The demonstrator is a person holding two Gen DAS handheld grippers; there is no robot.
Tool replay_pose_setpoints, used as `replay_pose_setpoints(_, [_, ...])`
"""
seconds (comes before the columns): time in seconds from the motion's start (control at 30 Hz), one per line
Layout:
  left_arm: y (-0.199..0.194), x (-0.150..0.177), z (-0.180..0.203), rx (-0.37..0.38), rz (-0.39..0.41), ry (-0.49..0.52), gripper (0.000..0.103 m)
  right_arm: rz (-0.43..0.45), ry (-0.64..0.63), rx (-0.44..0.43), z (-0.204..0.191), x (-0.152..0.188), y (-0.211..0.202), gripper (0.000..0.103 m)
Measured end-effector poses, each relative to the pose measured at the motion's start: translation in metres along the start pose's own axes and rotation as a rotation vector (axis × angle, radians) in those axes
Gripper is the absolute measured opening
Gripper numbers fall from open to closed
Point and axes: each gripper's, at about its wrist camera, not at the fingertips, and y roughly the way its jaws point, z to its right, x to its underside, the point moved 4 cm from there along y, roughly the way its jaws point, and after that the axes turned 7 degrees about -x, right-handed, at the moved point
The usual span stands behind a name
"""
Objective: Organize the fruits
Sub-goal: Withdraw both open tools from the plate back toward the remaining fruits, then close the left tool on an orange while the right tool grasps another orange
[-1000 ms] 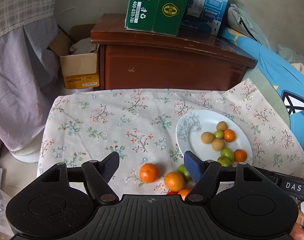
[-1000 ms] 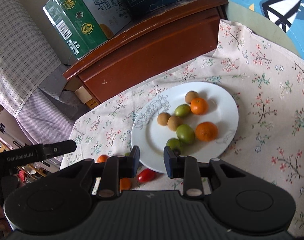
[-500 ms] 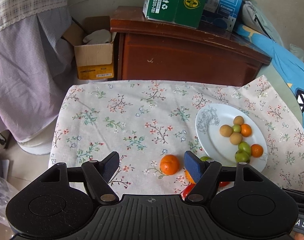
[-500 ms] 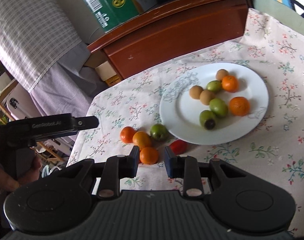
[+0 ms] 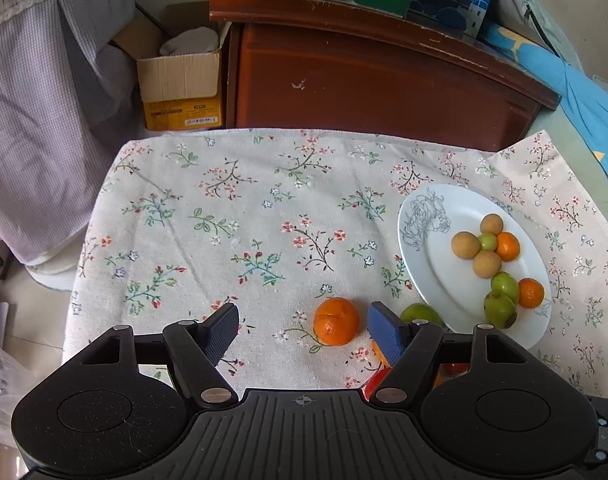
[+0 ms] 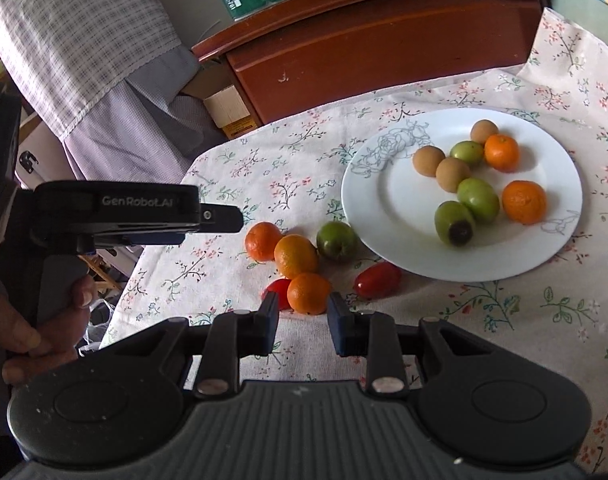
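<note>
Fruits lie in two groups on the floral tablecloth (image 5: pixel 231 216): some already on the round white plate (image 6: pixel 388 216), the rest loose just off its rim at about eight o'clock in the right wrist view. On the plate are three brown fruits, three green ones and two orange mandarins. Loose on the cloth are three mandarins, one green fruit (image 6: pixel 336 240) and two small red tomatoes; the judgement is that these six remain to be gathered.

The left gripper (image 5: pixel 304 326) stands with jaws wide apart, holding nothing, the outermost mandarin (image 5: pixel 336 326) in its gap, apparently lined up for a pick. The right gripper (image 6: pixel 301 322) has its jaws drawn nearly together, empty, just short of the nearest mandarin (image 6: pixel 308 293).
</note>
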Motion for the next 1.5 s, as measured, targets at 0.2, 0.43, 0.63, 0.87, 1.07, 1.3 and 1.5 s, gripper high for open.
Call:
replay_pose_setpoints(0.2, [0.008, 0.001, 0.008, 0.011, -0.007, 0.011, 0.072, -0.011, -0.022, 0.015, 0.002, 0.002, 0.008, 0.032])
replay_pose_setpoints(0.43, [0.019, 0.004, 0.012, 0.013, -0.019, 0.018, 0.071, -0.014, -0.042, 0.023, 0.001, 0.001, 0.012, 0.033])
replay_pose_setpoints(0.63, [0.027, 0.004, 0.011, 0.022, -0.01, -0.009, 0.07, -0.01, -0.055, 0.033, 0.0, 0.001, 0.017, 0.033])
replay_pose_setpoints(0.87, [0.028, 0.005, 0.011, 0.059, -0.004, -0.038, 0.059, -0.005, -0.081, 0.035, -0.002, 0.003, 0.022, 0.033])
replay_pose_setpoints(1.07, [0.029, 0.004, 0.006, 0.071, -0.018, -0.072, 0.044, -0.01, -0.091, 0.042, -0.002, 0.004, 0.025, 0.03])
replay_pose_setpoints(1.3, [0.033, 0.008, 0.008, 0.071, -0.043, -0.079, 0.044, -0.018, -0.099, 0.045, -0.003, 0.004, 0.023, 0.029])
replay_pose_setpoints(1.5, [0.034, 0.008, 0.01, 0.087, -0.044, -0.08, 0.034, -0.016, -0.101, 0.045, -0.003, 0.005, 0.024, 0.029])
